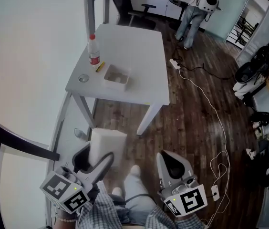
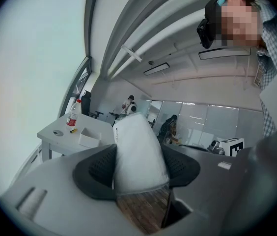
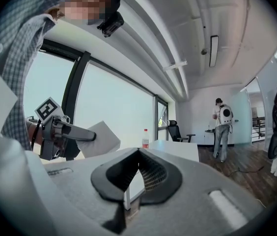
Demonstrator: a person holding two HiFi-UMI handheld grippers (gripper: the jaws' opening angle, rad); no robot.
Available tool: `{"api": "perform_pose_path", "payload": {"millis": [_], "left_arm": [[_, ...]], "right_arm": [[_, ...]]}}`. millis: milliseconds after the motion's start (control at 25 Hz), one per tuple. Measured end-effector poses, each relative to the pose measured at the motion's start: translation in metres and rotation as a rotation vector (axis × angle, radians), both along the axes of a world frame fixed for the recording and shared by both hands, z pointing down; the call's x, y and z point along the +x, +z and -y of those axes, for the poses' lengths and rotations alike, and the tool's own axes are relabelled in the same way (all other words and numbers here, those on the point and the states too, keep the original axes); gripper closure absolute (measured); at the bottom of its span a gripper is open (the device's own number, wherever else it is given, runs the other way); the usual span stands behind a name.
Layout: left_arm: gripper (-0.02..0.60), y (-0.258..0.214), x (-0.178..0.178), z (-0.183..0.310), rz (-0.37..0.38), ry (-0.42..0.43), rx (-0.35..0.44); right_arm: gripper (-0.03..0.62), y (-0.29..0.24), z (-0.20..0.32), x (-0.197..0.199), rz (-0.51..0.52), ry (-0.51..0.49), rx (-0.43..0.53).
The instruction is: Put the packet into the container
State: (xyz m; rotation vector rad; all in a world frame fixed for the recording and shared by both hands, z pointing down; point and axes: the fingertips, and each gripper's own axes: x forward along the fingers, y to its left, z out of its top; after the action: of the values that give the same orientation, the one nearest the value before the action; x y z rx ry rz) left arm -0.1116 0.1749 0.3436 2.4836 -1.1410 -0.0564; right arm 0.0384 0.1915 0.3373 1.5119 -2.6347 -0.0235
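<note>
one white table (image 1: 139,46) on dark wood floor (image 1: 191,123), container (image 1: 115,84) on top

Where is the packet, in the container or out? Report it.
Out. The left tongs grip the packet above the floor; the container sits on the table, away from it.

I see packet (image 1: 107,147) (image 2: 136,151): white, plain, puffy like small pillow. Clamped upright between jaws of left gripper (image 1: 92,160), rounded top sticking out past pads, in air above wood floor. Container (image 1: 117,77) (image 2: 89,138): white shallow rectangular tray, open top, upright on white table (image 1: 144,56) near its left end. Packet well apart from it. I can't make out its contents.
</note>
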Motion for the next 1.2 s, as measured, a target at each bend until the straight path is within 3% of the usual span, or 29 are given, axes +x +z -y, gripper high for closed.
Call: {"api": "perform_pose_path", "payload": {"millis": [560, 1200], "left_arm": [[0.313, -0.01, 0.028, 0.072, 0.002, -0.074, 0.001], [0.313, -0.027, 0.059, 0.117, 0.002, -0.181, 0.056]], "right_arm": [[0.594, -0.004, 0.084, 0.035, 0.003, -0.062, -0.006], [0.594, -0.02, 0.142, 0.086, 0.015, -0.111, 0.067]]}}
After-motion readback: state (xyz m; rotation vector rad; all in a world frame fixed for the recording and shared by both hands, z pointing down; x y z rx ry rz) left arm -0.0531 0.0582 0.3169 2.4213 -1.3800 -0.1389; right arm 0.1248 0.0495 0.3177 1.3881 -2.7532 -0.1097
